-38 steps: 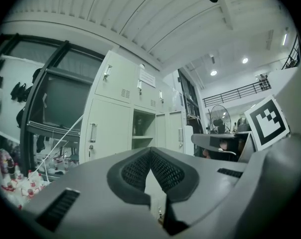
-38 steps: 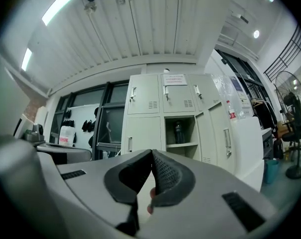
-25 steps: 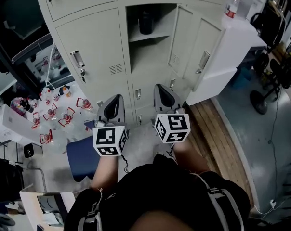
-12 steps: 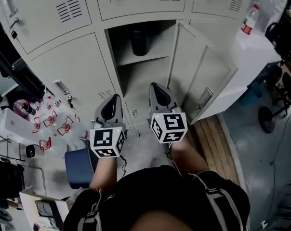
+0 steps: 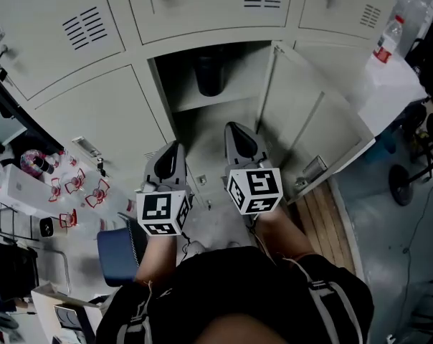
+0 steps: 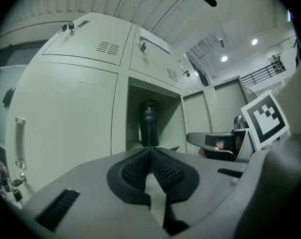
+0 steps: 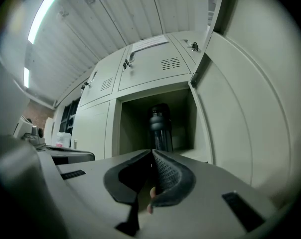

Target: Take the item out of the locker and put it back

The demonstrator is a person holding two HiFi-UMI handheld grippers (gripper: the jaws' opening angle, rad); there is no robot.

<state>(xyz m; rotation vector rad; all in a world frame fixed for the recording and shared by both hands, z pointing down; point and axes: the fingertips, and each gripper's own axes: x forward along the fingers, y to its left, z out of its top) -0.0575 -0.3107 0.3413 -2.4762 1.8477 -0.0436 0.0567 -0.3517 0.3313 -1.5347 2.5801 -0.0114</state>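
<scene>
The dark bottle point(image 5: 209, 74) stands upright on the shelf of the open locker point(image 5: 170, 84), in the upper middle of the head view. Both grippers are lower, near the frame's centre, well apart from it. The left gripper point(image 5: 172, 149) and right gripper point(image 5: 235, 129) have their jaws pressed together and hold nothing (in each gripper view the bottle appears just above the closed tips).
</scene>
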